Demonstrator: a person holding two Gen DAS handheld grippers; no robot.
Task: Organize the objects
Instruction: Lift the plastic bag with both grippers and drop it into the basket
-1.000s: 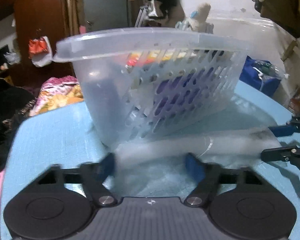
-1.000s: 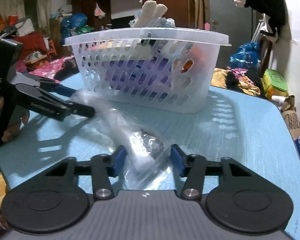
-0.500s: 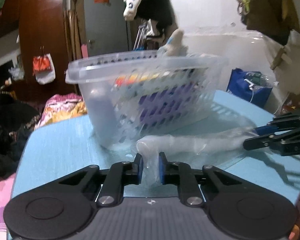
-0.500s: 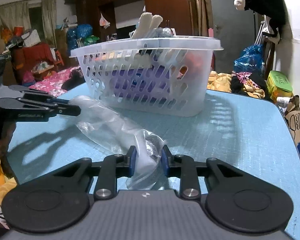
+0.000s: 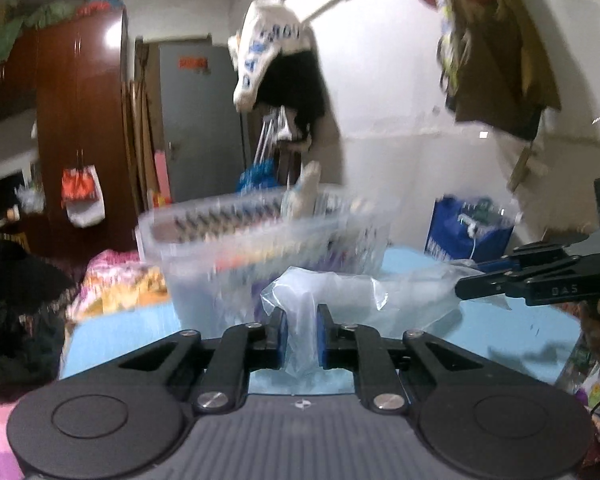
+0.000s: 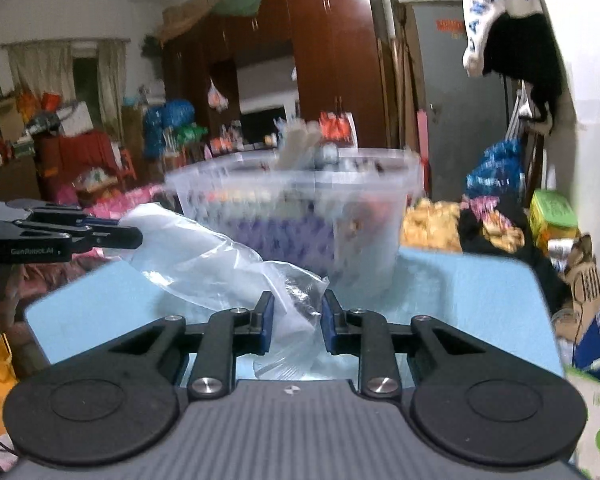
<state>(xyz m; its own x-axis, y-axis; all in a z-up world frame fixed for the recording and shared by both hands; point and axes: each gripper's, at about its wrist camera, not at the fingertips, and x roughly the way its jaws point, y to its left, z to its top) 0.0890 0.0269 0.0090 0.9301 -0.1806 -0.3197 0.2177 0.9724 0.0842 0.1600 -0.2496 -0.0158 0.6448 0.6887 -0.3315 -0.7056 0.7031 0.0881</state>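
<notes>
A clear plastic bag (image 5: 340, 300) hangs stretched between my two grippers, lifted off the blue table (image 5: 120, 328). My left gripper (image 5: 302, 334) is shut on one end of it. My right gripper (image 6: 296, 326) is shut on the other end (image 6: 204, 264), where something dark and shiny shows inside. Each gripper shows in the other's view: the right one (image 5: 472, 286) at the right of the left wrist view, the left one (image 6: 132, 236) at the left of the right wrist view. Behind the bag stands a slotted white plastic basket (image 6: 300, 216) full of items, blurred in both views (image 5: 260, 240).
The blue table's far right corner (image 6: 512, 304) lies beyond the basket. Around it are a cluttered room, a brown wardrobe (image 6: 332, 72), clothes hanging on the wall (image 5: 280, 68), a blue bag (image 5: 472, 232) and piles of cloth on the floor.
Both grippers closed on the bag's ends from open, then rose with it. The bag has left the table and the basket now sits lower in both views.
</notes>
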